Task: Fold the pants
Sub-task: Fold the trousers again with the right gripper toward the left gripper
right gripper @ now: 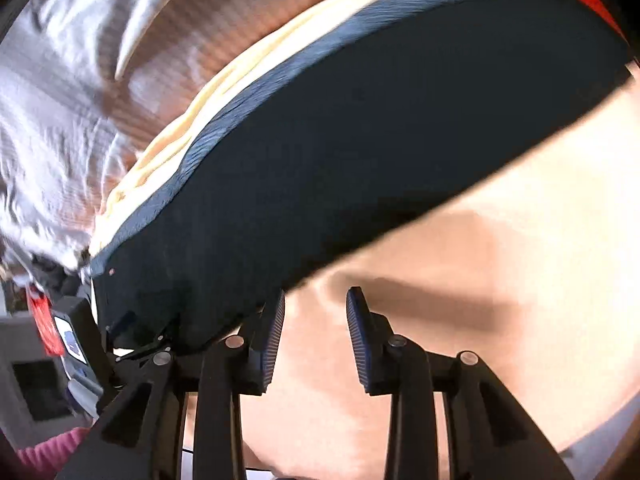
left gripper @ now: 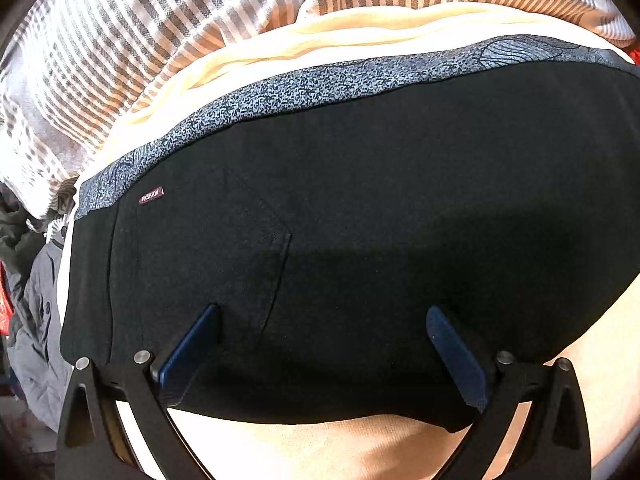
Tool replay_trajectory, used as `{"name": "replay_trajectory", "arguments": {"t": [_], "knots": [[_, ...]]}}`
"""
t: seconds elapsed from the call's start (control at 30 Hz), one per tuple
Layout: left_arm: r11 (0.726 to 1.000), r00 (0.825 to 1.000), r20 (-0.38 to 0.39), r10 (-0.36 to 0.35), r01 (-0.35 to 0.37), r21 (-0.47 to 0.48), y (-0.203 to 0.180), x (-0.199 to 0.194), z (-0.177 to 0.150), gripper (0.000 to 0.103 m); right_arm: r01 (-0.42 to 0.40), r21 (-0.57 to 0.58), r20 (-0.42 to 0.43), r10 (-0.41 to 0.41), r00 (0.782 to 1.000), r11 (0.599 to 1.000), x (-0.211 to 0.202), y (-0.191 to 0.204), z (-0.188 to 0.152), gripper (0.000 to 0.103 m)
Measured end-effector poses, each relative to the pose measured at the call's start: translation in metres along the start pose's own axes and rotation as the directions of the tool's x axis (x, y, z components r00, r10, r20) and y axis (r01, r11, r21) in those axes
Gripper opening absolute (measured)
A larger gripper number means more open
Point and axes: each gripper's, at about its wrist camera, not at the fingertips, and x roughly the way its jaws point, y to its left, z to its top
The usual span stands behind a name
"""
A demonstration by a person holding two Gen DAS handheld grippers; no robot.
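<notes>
Left wrist view, far left: grey quilted garment (left gripper: 34, 320) heaped at the edge, striped bedding (left gripper: 120, 40) above it. The pants (left gripper: 360, 220), black with a speckled blue-grey band (left gripper: 320, 84) along the far edge and a small "FASHION" tag (left gripper: 151, 195), lie flat across a cream sheet (left gripper: 320, 448). The left gripper (left gripper: 322, 316) hovers over the near part, fingers spread wide, holding nothing. Right wrist view, blurred: right gripper (right gripper: 316, 300) beside the pants' near edge over bare sheet, fingers narrowly parted, empty.
</notes>
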Motion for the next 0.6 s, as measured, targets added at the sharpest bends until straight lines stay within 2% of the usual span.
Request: {"name": "replay_trajectory", "arguments": {"t": [0.07, 0.17, 0.23, 0.4, 0.6], "knots": [[1.0, 1.0, -0.03, 0.005, -0.005, 0.0, -0.001, -0.001, 0.005, 0.103, -0.002, 0.019, 0.01, 0.002, 1.0, 1.0, -0.01, -0.009, -0.002, 0.037], [1.0, 0.997, -0.076, 0.012, -0.011, 0.008, -0.002, -0.005, 0.013, 0.103, 0.016, 0.034, 0.025, -0.017, 1.0, 0.999, -0.028, -0.02, -0.007, 0.048], [1.0, 0.996, -0.09, -0.002, 0.003, 0.013, -0.007, -0.013, 0.018, 0.103, 0.018, 0.057, 0.035, -0.02, 0.999, 0.998, -0.036, -0.029, -0.008, 0.049], [0.995, 0.998, -0.035, -0.049, 0.051, 0.084, -0.039, -0.047, 0.036, 0.103, 0.005, 0.156, 0.074, -0.017, 0.997, 0.988, -0.052, -0.059, -0.01, 0.049], [0.981, 0.992, 0.001, -0.128, 0.127, 0.148, -0.1, -0.075, 0.066, 0.103, 0.019, 0.183, 0.118, -0.041, 0.992, 0.983, -0.07, -0.088, 0.001, 0.049]]}}
